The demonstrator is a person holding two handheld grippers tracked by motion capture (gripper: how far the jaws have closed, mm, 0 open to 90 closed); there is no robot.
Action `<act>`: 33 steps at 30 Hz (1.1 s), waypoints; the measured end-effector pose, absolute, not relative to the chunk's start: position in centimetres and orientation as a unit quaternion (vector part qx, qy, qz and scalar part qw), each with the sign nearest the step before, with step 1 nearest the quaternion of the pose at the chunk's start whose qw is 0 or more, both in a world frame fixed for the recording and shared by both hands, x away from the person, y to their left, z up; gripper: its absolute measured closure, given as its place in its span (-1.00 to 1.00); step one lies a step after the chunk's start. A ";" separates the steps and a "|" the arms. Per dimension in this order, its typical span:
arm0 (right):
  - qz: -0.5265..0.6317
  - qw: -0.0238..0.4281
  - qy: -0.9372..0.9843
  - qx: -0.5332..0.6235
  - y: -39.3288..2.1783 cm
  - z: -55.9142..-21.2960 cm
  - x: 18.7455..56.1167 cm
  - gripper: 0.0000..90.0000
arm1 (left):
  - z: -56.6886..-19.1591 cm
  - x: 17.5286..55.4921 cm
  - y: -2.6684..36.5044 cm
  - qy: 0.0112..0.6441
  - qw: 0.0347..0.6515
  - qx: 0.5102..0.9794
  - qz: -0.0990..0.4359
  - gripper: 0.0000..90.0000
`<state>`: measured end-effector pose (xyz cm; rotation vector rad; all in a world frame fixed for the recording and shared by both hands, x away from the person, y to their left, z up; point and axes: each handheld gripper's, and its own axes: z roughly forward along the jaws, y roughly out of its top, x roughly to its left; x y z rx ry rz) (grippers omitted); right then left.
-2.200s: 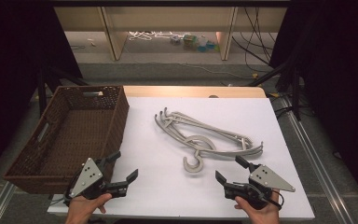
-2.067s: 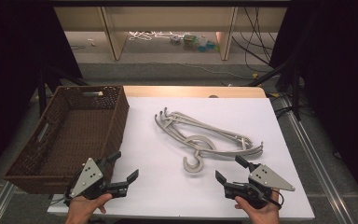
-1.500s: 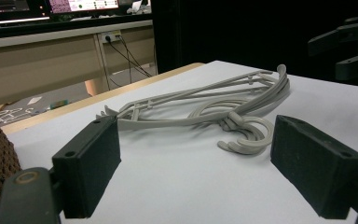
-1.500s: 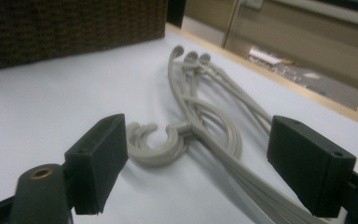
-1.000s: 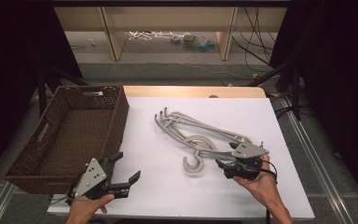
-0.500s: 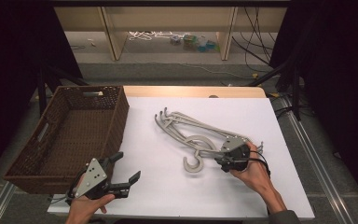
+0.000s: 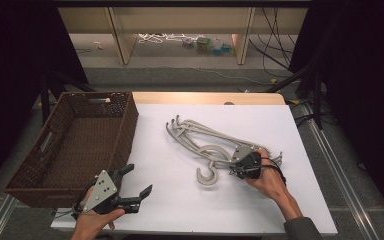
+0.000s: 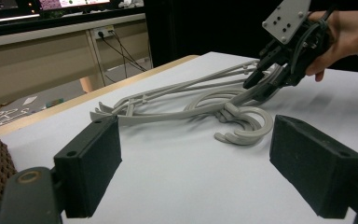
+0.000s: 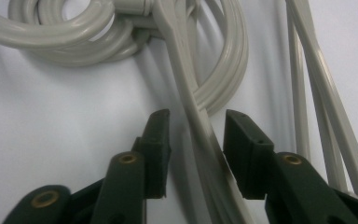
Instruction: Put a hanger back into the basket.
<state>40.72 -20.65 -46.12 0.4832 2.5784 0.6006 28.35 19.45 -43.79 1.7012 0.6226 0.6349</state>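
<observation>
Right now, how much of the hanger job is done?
Nothing looks put away yet: the wicker basket looks empty and the grey hangers all lie in a pile on the white table. In hand: the right gripper has just been closing around one hanger arm, with small gaps still at the pads. The left gripper waits open near the basket. Gripping and lifting are left.
</observation>
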 end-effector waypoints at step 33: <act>0.197 0.274 0.941 -0.017 -20.8 -42.8 39.3 0.83 | -43.9 28.1 18.9 0.259 0.556 0.740 0.277 -0.63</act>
